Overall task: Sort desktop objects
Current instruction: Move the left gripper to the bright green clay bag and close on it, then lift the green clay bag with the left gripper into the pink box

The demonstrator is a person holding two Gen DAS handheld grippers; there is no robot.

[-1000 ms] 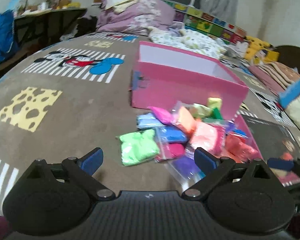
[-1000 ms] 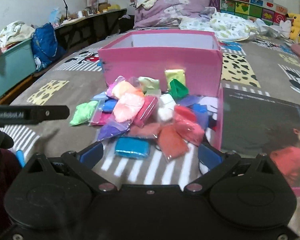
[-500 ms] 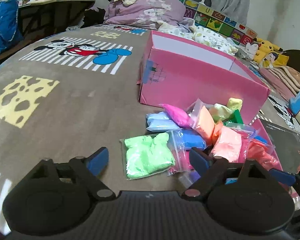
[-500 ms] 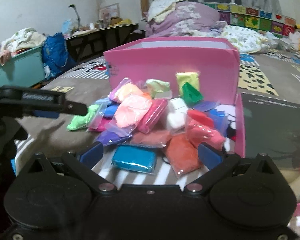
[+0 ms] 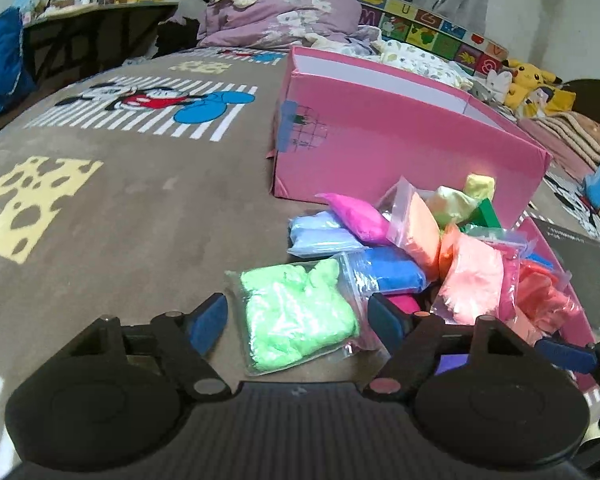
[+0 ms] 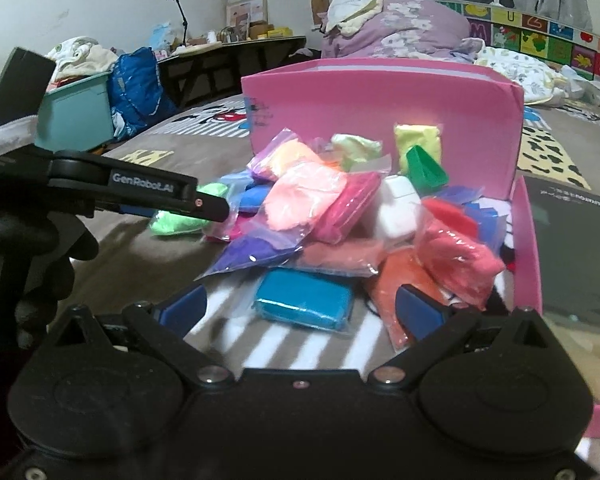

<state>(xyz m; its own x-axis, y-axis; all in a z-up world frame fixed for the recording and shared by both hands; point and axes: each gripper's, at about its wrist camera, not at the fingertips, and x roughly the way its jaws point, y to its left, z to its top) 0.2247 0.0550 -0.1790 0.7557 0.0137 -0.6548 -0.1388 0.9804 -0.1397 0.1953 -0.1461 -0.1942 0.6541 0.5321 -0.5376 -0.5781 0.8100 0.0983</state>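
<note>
A heap of coloured clay bags [image 5: 420, 248] lies on the brown mat in front of an open pink box [image 5: 400, 140]. My left gripper [image 5: 300, 318] is open, its fingers on either side of the light green bag [image 5: 296, 312] at the heap's left edge. My right gripper [image 6: 300, 306] is open, its fingers on either side of a teal blue bag [image 6: 304, 298] at the heap's front. The left gripper's finger [image 6: 168, 198] shows in the right wrist view, over the green bag [image 6: 176, 222]. The pink box [image 6: 380, 112] stands behind the heap.
The pink box lid [image 6: 528, 248] lies right of the heap with a dark printed sheet [image 6: 572, 240] on it. A teal bin [image 6: 76, 116] and blue bag [image 6: 138, 92] stand far left. Bedding and plush toys [image 5: 532, 80] lie behind.
Both grippers have moved forward and lower toward the heap. The left one now has the green bag between its fingers, the right one the teal bag.
</note>
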